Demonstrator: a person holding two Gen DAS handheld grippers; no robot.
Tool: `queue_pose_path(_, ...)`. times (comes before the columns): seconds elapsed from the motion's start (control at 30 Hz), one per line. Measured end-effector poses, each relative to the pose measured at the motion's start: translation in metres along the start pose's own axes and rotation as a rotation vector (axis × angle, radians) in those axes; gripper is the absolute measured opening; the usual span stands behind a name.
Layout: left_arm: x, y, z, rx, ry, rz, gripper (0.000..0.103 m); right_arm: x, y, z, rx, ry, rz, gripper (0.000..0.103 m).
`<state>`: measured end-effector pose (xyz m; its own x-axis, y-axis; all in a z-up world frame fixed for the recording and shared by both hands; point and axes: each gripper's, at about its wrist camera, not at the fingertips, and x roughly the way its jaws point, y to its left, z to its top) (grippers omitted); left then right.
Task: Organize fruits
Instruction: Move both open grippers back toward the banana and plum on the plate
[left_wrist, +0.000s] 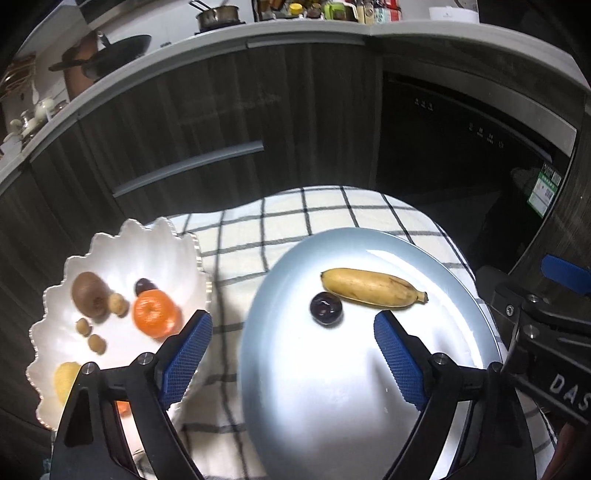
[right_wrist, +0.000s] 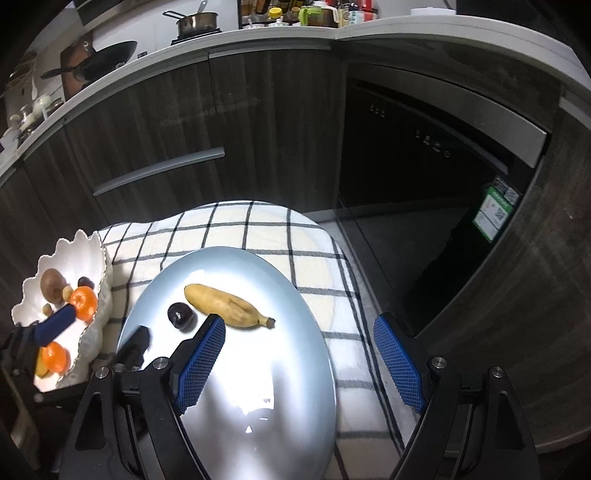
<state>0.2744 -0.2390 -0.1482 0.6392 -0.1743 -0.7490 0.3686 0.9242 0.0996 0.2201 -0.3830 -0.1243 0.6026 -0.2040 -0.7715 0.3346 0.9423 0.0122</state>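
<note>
Ahead, plum (left_wrist: 325, 308) beyond parted left fingers (left_wrist: 188, 358), untouched

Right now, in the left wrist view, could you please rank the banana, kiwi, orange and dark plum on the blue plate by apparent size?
1. banana
2. kiwi and orange: look alike
3. dark plum

Harsh glare on plate (left_wrist: 369, 387), dim surroundings

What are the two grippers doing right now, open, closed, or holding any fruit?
Left gripper: open, holding nothing, above the blue plate.
Right gripper: open, holding nothing.
</note>
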Motion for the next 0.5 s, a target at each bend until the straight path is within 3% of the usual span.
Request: queue_pose_path(0.5,0.053,-0.009,-0.001,0.021,0.077,-0.018,0.068,0.04,0.012,0.003,-0.043,0.031,0.033,0.083)
